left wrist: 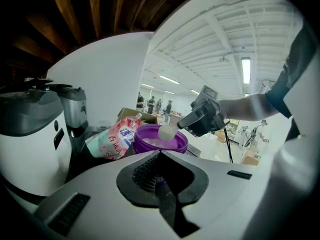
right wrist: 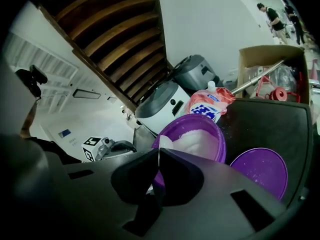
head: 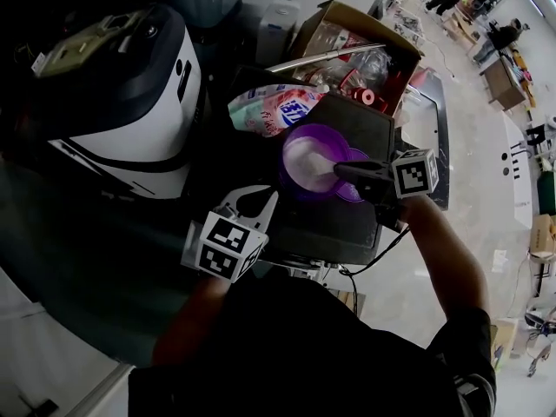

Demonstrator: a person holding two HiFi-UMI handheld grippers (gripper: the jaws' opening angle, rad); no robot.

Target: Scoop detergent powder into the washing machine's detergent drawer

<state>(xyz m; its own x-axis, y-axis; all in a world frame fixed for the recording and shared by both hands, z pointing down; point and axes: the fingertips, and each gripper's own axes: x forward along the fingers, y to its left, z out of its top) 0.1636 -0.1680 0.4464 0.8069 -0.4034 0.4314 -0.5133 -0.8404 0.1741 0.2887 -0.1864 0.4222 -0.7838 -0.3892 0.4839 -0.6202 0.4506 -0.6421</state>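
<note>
A purple tub point(head: 306, 156) of white detergent powder stands on the washing machine's black top point(head: 347, 228). My right gripper point(head: 340, 170) is shut on a white scoop point(left wrist: 166, 132), whose bowl, heaped with powder, hangs just above the tub's point(left wrist: 161, 140) rim. In the right gripper view the scoop's handle point(right wrist: 161, 158) runs between the shut jaws toward the tub point(right wrist: 192, 141). My left gripper point(head: 271, 196) rests shut at the tub's near left side; nothing clear shows between its jaws point(left wrist: 160, 154). No detergent drawer is in view.
The tub's purple lid point(right wrist: 260, 171) lies on the black top to its right. A pink detergent bag point(head: 274, 107) lies behind the tub. An open cardboard box point(head: 365, 46) of clutter is at the back right. A white and grey appliance point(head: 130, 102) stands to the left.
</note>
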